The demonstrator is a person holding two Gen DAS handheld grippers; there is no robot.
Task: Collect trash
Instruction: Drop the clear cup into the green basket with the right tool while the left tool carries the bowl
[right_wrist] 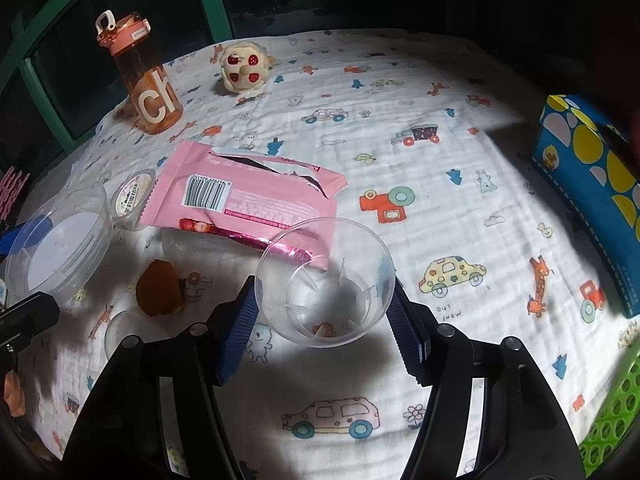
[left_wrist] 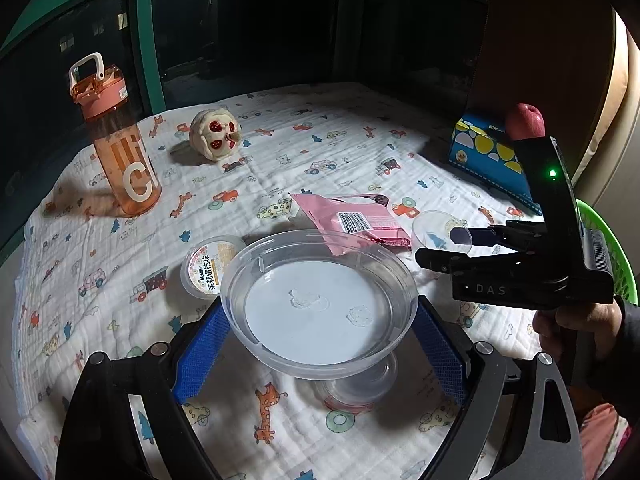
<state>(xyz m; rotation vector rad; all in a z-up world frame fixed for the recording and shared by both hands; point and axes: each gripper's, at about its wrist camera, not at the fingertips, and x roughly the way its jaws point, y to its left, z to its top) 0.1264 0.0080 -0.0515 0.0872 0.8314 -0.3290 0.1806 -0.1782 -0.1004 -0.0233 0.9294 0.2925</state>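
Bracketing the small clear plastic cup [right_wrist: 325, 282] w/ both blue-padded fingers, the right gripper [right_wrist: 322, 312] has its jaws at the cup walls; whether the pads press yet, can't tell. Cup looks light, thin, slick and easy to crush, so probably best taken mid-wall w/ gentle squeeze. It sits on the cartoon-print cloth [right_wrist: 400, 184], just beside the torn pink snack wrapper [right_wrist: 256, 196]. Left gripper [left_wrist: 320, 340] holds a wide clear plastic lid-like dish [left_wrist: 318, 304] across its rim, jaws spread wide around it, tilted, lifted off the cloth. Both grippers angle steeply down. Green mesh basket [right_wrist: 612, 412] sits at right edge, likely the drop spot. Small printed jelly cup [left_wrist: 210, 266] lies near the dish.
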